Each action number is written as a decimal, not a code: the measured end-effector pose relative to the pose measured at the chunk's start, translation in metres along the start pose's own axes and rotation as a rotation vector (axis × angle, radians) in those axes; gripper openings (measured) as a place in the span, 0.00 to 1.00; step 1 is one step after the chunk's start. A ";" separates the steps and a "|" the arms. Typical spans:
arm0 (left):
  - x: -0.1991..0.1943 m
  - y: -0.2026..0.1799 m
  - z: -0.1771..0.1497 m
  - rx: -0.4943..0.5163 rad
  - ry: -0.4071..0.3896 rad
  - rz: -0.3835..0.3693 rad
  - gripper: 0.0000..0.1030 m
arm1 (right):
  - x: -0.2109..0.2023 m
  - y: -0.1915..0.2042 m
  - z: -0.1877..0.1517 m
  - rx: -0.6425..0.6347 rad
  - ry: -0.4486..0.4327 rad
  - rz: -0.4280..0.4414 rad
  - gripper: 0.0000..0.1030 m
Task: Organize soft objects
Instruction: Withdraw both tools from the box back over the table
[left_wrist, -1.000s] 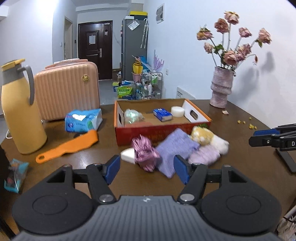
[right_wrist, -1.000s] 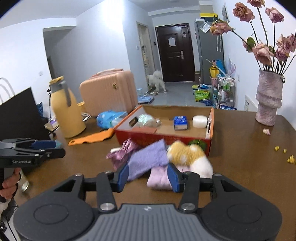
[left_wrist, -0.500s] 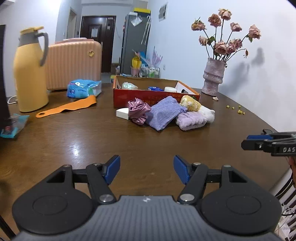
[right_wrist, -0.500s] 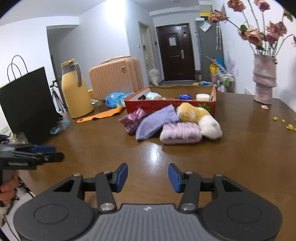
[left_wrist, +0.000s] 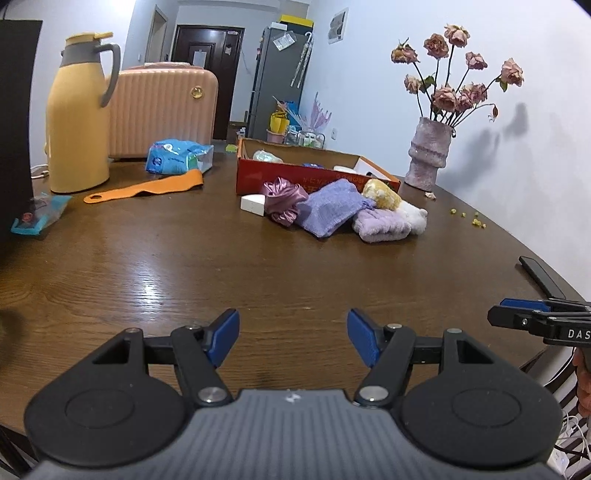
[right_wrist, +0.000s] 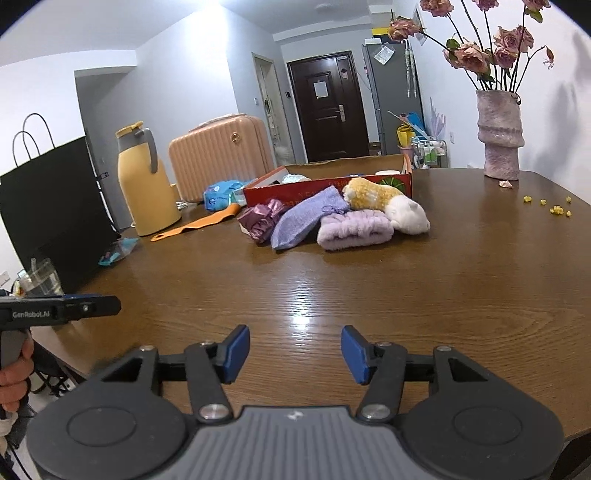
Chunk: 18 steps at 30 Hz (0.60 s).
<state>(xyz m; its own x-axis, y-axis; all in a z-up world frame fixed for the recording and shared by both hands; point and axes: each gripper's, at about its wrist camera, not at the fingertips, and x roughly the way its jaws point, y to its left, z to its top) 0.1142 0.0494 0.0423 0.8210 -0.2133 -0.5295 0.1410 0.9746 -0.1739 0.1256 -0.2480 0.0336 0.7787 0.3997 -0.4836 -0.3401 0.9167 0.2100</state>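
soft pile (right_wrist: 332, 218) beside red box (right_wrist: 295, 188) — both hand-held grippers empty.

Setting: home living/dining room, per wooden worktop (left_wrist: 184, 266) with flower vase (left_wrist: 428, 151), thermos jug (left_wrist: 75, 118) and pink suitcase (left_wrist: 162, 110), fridge (left_wrist: 277, 81) and dark entrance door (right_wrist: 325, 107) in hallway behind.

Surface (left_wrist: 155, 266): dark wood, glossy, reflecting light.
Far middle: red box (left_wrist: 295, 177) sitting behind soft pile (left_wrist: 332, 210).
Far left: yellow jug (left_wrist: 77, 122), orange comb (left_wrist: 147, 187), blue pack (left_wrist: 177, 157) resting.
Right: vase (left_wrist: 428, 153) standing, yellow crumbs (left_wrist: 474, 220) lying.
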 end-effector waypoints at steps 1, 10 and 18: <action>0.004 0.001 0.000 -0.003 0.007 -0.003 0.65 | 0.002 -0.001 0.000 0.001 0.001 -0.003 0.52; 0.044 0.009 0.025 -0.042 0.035 0.020 0.65 | 0.044 -0.006 0.021 0.009 0.010 0.003 0.52; 0.083 0.025 0.059 -0.041 0.053 0.037 0.65 | 0.110 0.011 0.071 -0.014 0.015 0.068 0.52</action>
<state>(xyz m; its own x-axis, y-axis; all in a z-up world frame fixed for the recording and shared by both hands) 0.2185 0.0600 0.0430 0.7944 -0.1821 -0.5795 0.0877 0.9784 -0.1872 0.2447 -0.1939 0.0431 0.7456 0.4606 -0.4816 -0.3993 0.8874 0.2306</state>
